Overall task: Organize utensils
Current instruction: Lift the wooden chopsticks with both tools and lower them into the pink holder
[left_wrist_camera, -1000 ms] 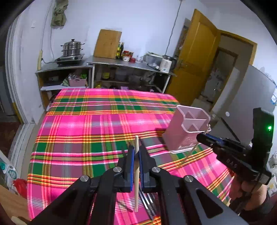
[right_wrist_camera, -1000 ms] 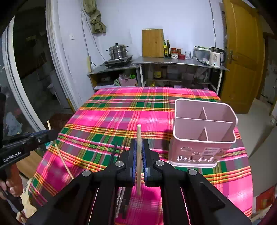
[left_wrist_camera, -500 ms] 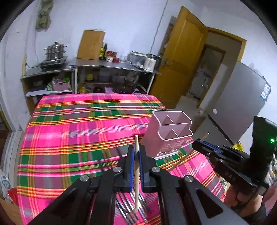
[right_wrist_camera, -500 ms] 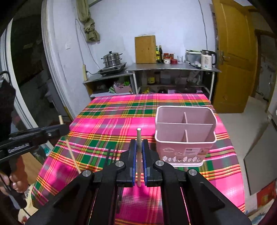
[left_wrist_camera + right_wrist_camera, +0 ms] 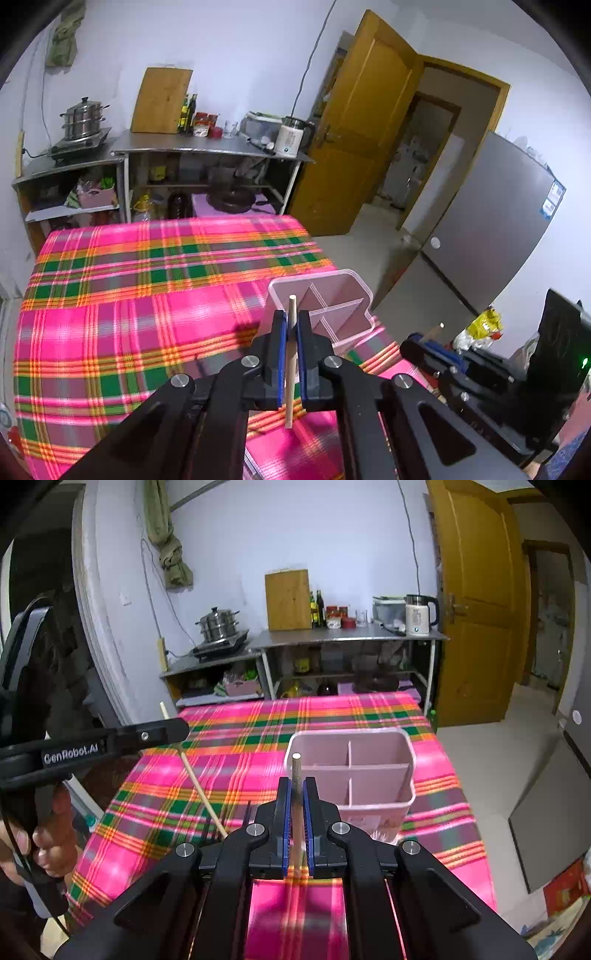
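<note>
Before the pink holder (image 5: 349, 771): two chopsticks, both upright.
Right gripper (image 5: 296, 808) clamps chopstick (image 5: 296, 775), nearer; left gripper (image 5: 290, 332) clamps another (image 5: 290, 362).

Table w/ pink plaid cloth (image 5: 229, 760); pink caddy (image 5: 373, 797) & forks (image 5: 218, 821) on it.

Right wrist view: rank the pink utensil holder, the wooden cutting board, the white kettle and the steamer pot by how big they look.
1. pink utensil holder, though it's nearest
2. wooden cutting board
3. steamer pot and white kettle look alike, so unranked

Home kitchen — steamer pot (image 5: 217, 623) (kettle (image 5: 419, 613))
</note>
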Available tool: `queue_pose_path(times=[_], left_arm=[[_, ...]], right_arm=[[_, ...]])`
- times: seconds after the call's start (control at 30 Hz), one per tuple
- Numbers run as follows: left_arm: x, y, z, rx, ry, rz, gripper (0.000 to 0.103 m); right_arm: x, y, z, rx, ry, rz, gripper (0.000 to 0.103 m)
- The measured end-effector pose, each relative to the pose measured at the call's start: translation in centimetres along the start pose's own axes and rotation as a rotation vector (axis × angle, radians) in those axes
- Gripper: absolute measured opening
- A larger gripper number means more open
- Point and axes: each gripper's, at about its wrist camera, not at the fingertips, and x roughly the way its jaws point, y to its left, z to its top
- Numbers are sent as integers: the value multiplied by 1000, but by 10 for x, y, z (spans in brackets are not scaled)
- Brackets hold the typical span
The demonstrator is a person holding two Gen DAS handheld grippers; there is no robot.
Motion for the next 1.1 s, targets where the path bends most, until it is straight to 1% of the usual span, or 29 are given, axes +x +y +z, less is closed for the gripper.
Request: queue_pose_path(times=[0.17, 0.3, 0.4, 0.5, 0.63, 0.7, 0.93, 1.1], left_arm=[[-2, -14, 33, 7, -49, -27, 5], [1, -23, 57, 11, -91, -30, 5], [8, -27, 71, 20, -116, -22, 5], [20, -28, 77, 25, -123, -12, 5], [41, -20, 74, 18, -112, -4, 5], [52, -17, 68, 19, -102, -2, 5], [81, -2, 42, 12, -39, 4, 5], [92, 3, 25, 19, -11, 7, 5]], right_arm=[[-8, -6, 23, -1, -49, -10, 6], [-9, -13, 42, 7, -82, -19, 6], [-6, -19, 55, 21, -100, -26, 6], [0, -23, 62, 37, -107, -25, 6], [14, -30, 62, 53, -96, -30, 6], [24, -34, 59, 65, -82, -28, 6], [61, -45, 39, 96, -1, -34, 6], [80, -52, 27, 106, 46, -41, 6]])
